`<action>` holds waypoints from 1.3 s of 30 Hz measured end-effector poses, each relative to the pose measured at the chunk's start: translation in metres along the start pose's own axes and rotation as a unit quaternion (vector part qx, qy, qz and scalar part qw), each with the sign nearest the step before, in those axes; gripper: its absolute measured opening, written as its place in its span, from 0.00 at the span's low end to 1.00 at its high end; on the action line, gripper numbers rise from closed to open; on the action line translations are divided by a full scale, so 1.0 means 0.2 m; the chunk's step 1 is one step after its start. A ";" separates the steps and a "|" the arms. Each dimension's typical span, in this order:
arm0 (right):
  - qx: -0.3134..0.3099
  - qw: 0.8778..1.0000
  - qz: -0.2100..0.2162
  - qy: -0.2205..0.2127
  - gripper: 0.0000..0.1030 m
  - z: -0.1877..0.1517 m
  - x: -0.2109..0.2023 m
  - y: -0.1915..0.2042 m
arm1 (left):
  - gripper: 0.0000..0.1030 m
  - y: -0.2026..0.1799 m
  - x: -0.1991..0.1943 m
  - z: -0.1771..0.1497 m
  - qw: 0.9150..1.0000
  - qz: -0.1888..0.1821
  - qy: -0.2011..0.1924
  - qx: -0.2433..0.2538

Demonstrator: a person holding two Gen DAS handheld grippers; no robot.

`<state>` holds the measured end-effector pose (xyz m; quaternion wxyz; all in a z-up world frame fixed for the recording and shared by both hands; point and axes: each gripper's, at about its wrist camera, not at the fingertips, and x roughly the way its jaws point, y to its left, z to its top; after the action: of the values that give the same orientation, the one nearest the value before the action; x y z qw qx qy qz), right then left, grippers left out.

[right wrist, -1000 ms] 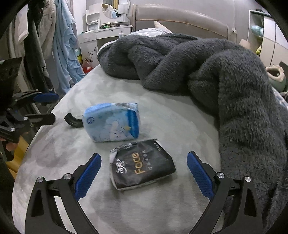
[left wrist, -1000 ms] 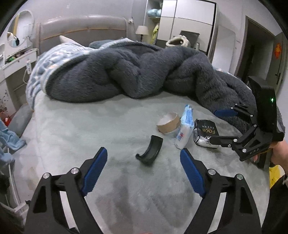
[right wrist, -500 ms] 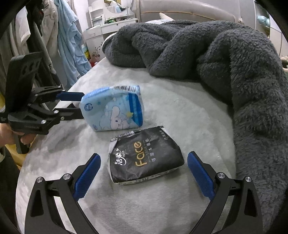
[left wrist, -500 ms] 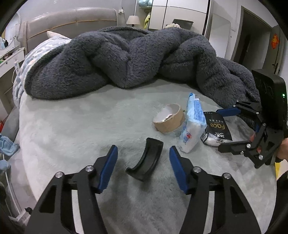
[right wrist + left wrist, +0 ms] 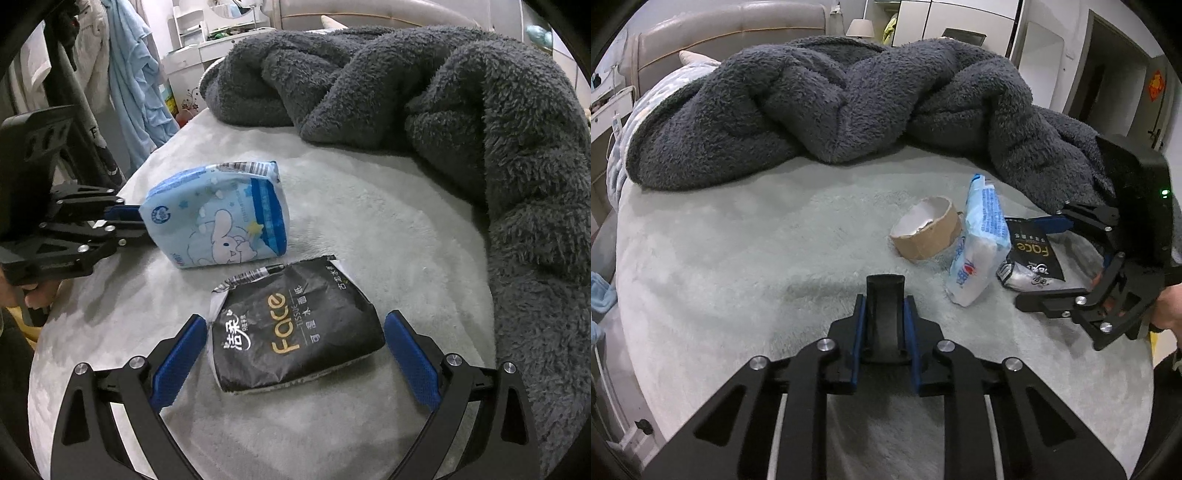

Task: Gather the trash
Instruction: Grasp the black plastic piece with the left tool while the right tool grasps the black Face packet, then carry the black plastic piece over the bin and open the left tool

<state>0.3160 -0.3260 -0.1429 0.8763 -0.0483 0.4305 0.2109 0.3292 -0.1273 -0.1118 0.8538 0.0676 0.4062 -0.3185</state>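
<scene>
Your left hand-held gripper (image 5: 885,317), low in the centre of its frame, has just closed its jaws on the curved black plastic piece (image 5: 885,314) lying on the bed (image 5: 738,258). Your right hand-held gripper (image 5: 295,350) stands wide apart around the black Face tissue pack (image 5: 295,328), its blue pads (image 5: 412,354) not pressing it. Just above, the blue tissue pack (image 5: 221,218) stands on edge, with a brown tape roll (image 5: 925,232) beside it.

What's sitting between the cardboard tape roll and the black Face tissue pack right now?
The blue tissue pack stands on edge between the cardboard tape roll and the black Face pack. That shows in the left wrist view.
</scene>
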 end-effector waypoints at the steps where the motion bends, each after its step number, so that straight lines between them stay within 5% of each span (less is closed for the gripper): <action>1: 0.003 1.000 0.001 0.002 0.95 0.01 0.00 0.00 | 0.21 0.00 -0.01 0.00 1.000 0.000 0.001 -0.005; 3: 0.005 1.000 0.001 0.005 0.93 0.00 -0.01 0.00 | 0.21 0.00 -0.03 -0.01 1.000 0.000 0.001 -0.011; 5: 0.002 1.000 -0.007 0.010 0.77 -0.01 -0.02 0.00 | 0.21 -0.01 -0.05 -0.02 1.000 0.006 0.003 -0.015; 8: 0.001 1.000 -0.017 0.013 0.73 -0.01 -0.04 0.01 | 0.21 -0.04 -0.08 -0.03 1.000 0.027 0.009 -0.011; 39: -0.026 1.000 -0.007 -0.016 0.73 -0.04 -0.43 0.59 | 0.21 -0.14 -0.67 -0.47 0.984 0.136 -0.020 -0.109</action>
<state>0.2149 -0.2491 -0.0686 0.8828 -0.0714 0.4108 0.2164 0.1882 -0.0487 -0.0720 0.8995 0.0221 0.4083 -0.1540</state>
